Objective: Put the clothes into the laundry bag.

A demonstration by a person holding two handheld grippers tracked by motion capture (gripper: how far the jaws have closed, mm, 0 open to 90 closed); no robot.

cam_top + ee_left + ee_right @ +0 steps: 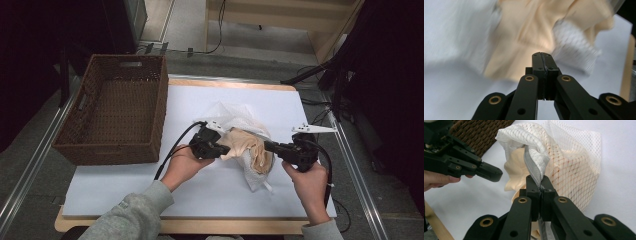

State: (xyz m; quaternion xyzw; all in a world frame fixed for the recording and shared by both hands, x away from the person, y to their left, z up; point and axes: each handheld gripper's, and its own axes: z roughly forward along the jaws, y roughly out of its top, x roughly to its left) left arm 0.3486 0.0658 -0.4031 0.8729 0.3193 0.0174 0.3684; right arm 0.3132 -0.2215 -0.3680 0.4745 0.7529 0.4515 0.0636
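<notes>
Mesh bag (256, 150) holding beige cloth (245, 142), right gripper (541, 187) jaws clamped on its zipper edge, left gripper (543, 62) jaws closed, empty.

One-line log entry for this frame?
left claw: shut, at beige garment | right claw: shut on mesh bag zipper edge | wicker basket: left

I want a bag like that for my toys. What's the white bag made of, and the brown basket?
The white bag looks like soft netted fabric, probably synthetic: you see criss-cross threads and the beige cloth through it, with a grey zip edge. The brown basket looks like woven wicker or rattan, matt, with ribbed strands.
</notes>
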